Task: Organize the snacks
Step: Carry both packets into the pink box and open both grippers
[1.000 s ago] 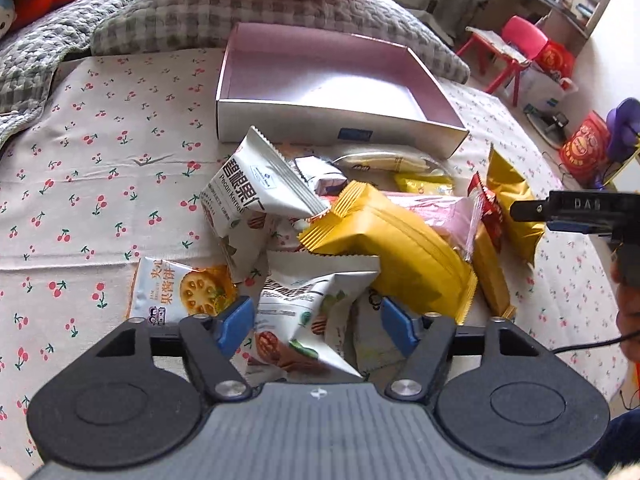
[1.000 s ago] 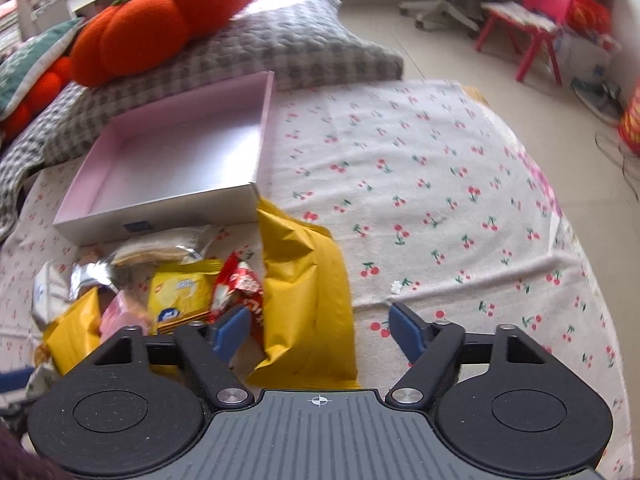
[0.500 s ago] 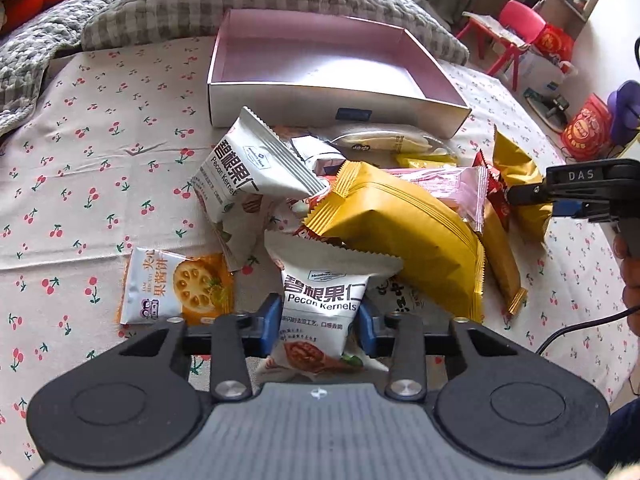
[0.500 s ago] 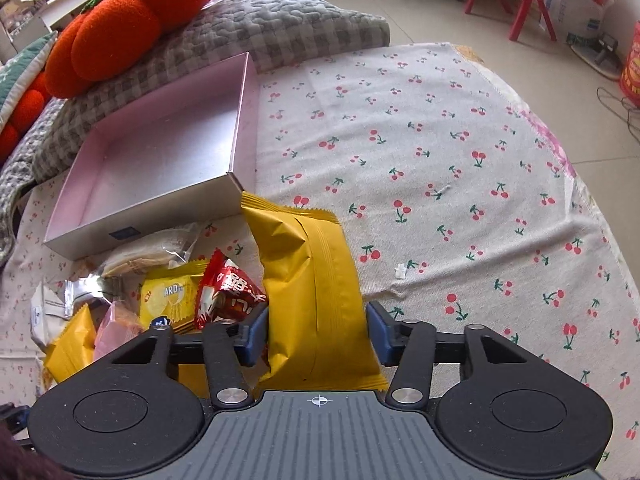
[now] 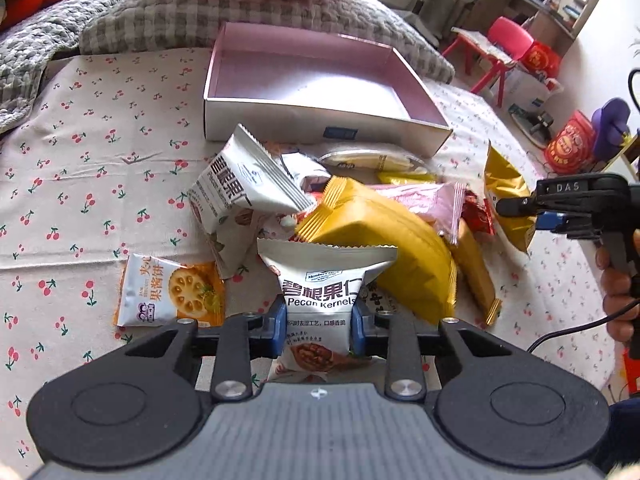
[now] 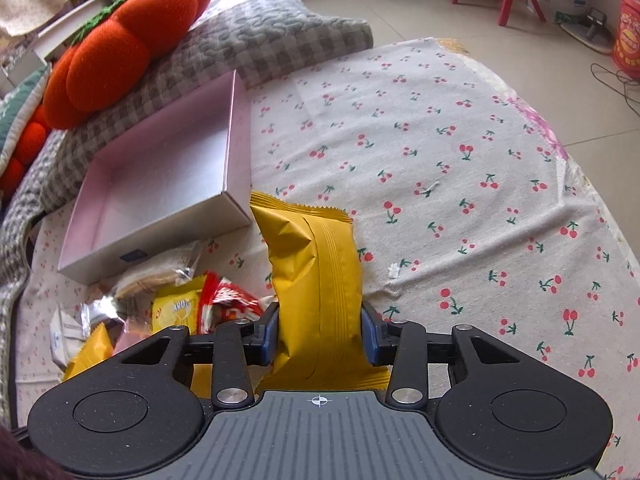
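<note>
My left gripper [image 5: 319, 330] is shut on a white pecan kernels packet [image 5: 320, 300], held upright just above the snack pile. My right gripper [image 6: 319, 334] is shut on a yellow snack bag [image 6: 316, 264], also seen in the left wrist view [image 5: 505, 196], lifted beside the pile. The pile holds a second white pecan packet [image 5: 240, 188], a large yellow bag [image 5: 384, 244], a pink packet [image 5: 424, 204] and a red packet [image 6: 224, 300]. An empty pink box [image 5: 320, 80] stands behind the pile; it also shows in the right wrist view [image 6: 160, 172].
An orange biscuit packet [image 5: 168, 292] lies flat left of the pile on the cherry-print cloth [image 6: 460, 160]. Grey checked cushions [image 5: 180, 12] and an orange pumpkin pillow [image 6: 128, 48] lie behind the box. The cloth's edge drops off at the right.
Both grippers went from open to shut, the left on the pecan packet and the right on the yellow bag. Both packets have risen a little off the pile.
</note>
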The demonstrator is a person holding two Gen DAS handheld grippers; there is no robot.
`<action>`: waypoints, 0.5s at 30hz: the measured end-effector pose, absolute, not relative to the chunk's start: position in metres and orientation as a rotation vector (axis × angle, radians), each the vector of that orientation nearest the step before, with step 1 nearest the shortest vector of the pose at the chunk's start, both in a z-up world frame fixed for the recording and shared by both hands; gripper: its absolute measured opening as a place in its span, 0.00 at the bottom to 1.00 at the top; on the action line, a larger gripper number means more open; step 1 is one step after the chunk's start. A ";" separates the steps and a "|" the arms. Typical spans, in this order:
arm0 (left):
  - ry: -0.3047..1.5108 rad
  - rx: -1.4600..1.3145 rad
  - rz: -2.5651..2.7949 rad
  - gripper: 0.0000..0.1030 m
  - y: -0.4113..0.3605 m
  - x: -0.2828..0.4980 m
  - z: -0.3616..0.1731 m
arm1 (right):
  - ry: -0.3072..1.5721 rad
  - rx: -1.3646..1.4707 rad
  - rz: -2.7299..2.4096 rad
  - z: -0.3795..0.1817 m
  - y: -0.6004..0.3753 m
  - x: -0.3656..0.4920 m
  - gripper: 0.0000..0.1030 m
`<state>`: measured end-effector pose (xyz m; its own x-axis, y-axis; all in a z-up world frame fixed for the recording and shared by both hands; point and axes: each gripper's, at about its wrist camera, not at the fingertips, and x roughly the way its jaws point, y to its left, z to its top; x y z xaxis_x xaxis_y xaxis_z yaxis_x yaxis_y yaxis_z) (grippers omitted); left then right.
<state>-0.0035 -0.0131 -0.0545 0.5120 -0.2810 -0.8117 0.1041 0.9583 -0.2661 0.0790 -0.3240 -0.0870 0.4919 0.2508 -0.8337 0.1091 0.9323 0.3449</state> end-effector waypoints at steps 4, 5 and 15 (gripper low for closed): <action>0.989 -0.218 -0.238 0.27 -0.010 -0.004 -0.049 | 1.043 0.390 0.078 -0.085 -0.326 0.078 0.37; 0.983 -0.225 -0.238 0.27 -0.008 -0.004 -0.047 | 1.037 0.395 0.077 -0.084 -0.327 0.077 0.37; 0.875 -0.364 -0.213 0.27 0.022 0.005 -0.021 | 0.941 0.416 0.093 -0.066 -0.323 0.074 0.37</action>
